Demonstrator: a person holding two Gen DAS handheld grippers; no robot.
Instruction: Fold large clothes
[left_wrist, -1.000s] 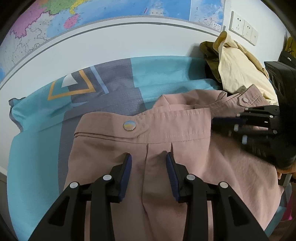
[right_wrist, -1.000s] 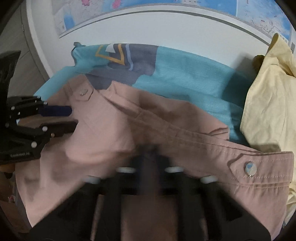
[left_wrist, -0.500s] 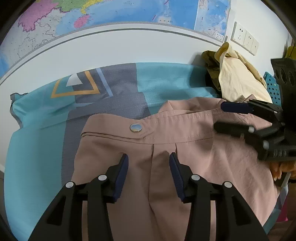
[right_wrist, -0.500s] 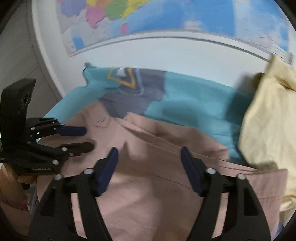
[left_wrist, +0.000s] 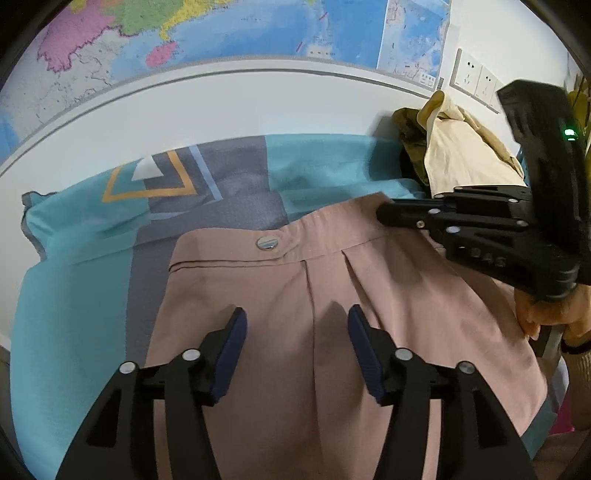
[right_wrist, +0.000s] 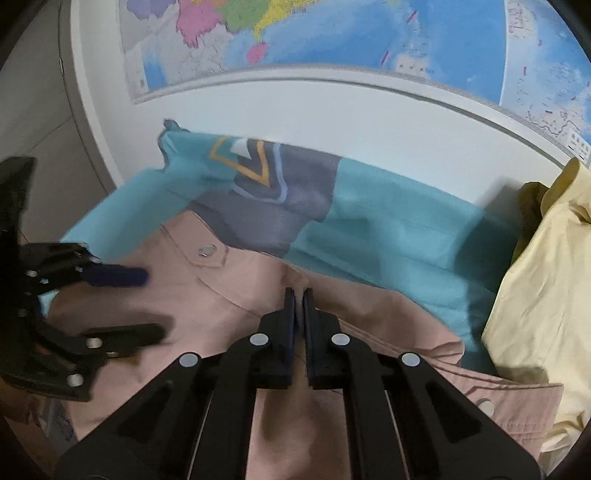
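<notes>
A world map (left_wrist: 229, 33) covers the upper white wall (left_wrist: 221, 107); double wall sockets (left_wrist: 476, 79) sit at its right end. Below, a teal and grey bedsheet (left_wrist: 74, 295) with an orange chevron print covers the work surface. The pink garment (left_wrist: 295, 295) lies flat on the sheet, its waistband with a metal snap button (left_wrist: 269, 242) toward the wall. The left gripper (left_wrist: 295, 328) hovers over the fabric, jaws spread wide, holding nothing. The right gripper (right_wrist: 299, 299) has its jaws closed on the upper edge of the pink garment. A pile of yellow clothing (right_wrist: 543, 288) rests at the far right against the wall.
</notes>
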